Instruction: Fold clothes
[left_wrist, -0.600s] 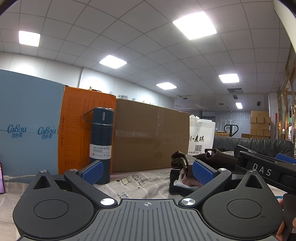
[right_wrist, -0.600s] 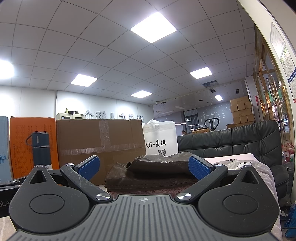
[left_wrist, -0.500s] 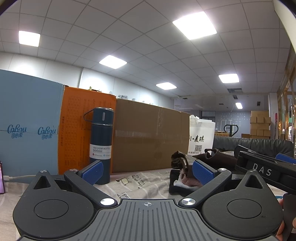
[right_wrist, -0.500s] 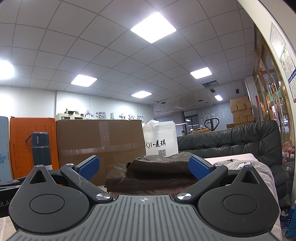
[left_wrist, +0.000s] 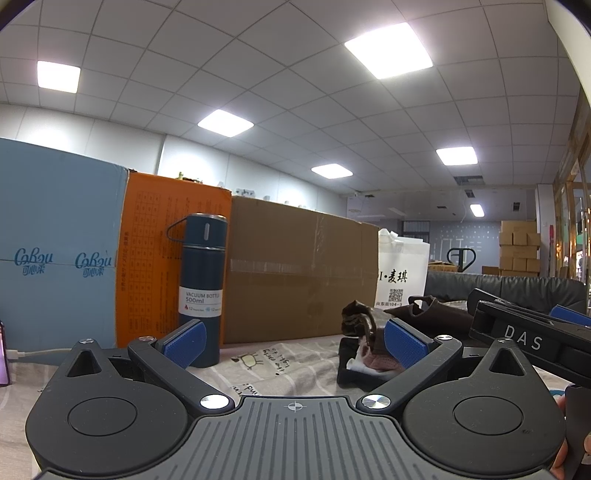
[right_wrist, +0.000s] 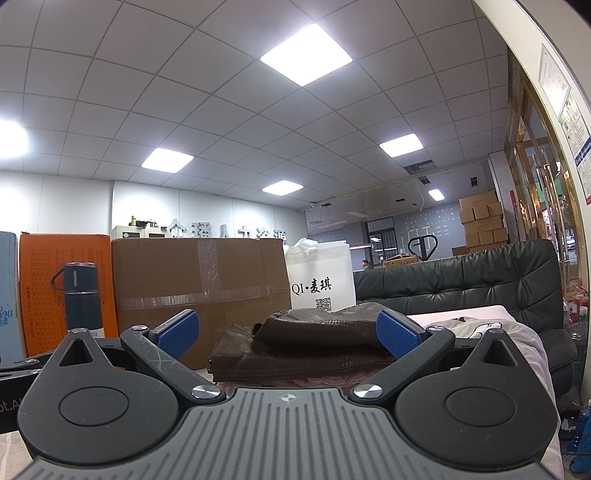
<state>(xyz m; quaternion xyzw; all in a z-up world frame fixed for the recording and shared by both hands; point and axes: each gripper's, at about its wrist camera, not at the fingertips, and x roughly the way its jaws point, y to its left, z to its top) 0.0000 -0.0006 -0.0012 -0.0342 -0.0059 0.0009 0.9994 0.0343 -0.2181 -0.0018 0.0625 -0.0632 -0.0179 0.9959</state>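
Note:
A dark brown leather garment (right_wrist: 314, 343) lies piled on the table ahead of my right gripper (right_wrist: 288, 334), whose blue pads stand wide open with nothing between them. My left gripper (left_wrist: 293, 341) is open too, held level over a grey printed cloth (left_wrist: 280, 363). Just beyond its right pad lie small crumpled brown and pink clothes (left_wrist: 364, 350) on a black tray. In the left wrist view the right gripper (left_wrist: 532, 338) shows at the right edge, and the brown garment (left_wrist: 432, 314) lies behind it.
A navy vacuum bottle (left_wrist: 202, 288) stands at the back left before blue, orange (left_wrist: 147, 266) and brown cardboard boxes (left_wrist: 299, 273). A white bag (right_wrist: 319, 280) stands right of them. A black sofa (right_wrist: 461, 288) and a white cloth (right_wrist: 509, 339) lie to the right.

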